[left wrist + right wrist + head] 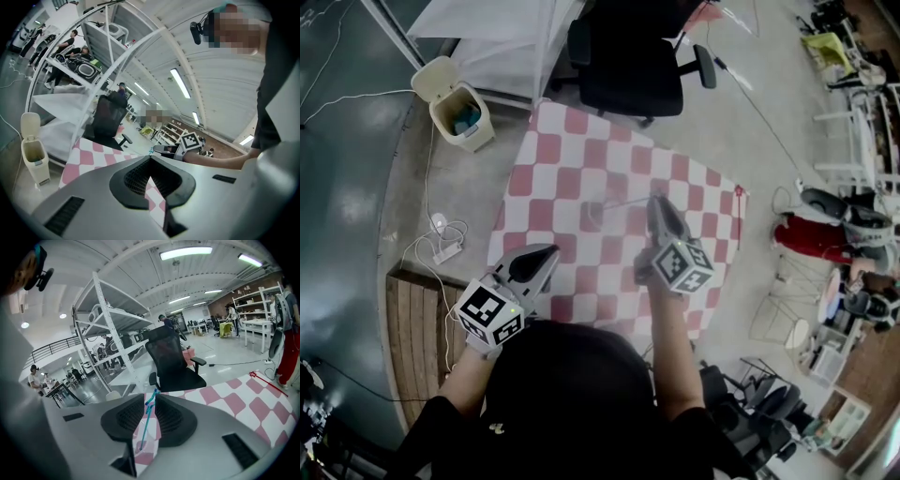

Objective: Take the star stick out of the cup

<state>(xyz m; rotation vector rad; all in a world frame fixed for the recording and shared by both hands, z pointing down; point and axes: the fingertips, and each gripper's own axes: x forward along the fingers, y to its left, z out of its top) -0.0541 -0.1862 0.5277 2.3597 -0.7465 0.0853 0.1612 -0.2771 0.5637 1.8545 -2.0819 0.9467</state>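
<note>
Far-centre on the pink-checked counter (pixel 572 155), thin teal star stick (pixel 146 423) leans out of clear cup (pixel 592 217), so right gripper (pixel 655 201) fingers are closing around it, not yet pinching; left gripper (pixel 150 161) fingers slightly apart, empty.

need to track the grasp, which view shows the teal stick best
The right gripper view: the teal stick runs up from the clear cup between the right gripper's closing jaws. The head view shows only a thin line; the left gripper view, just its tip.
</note>
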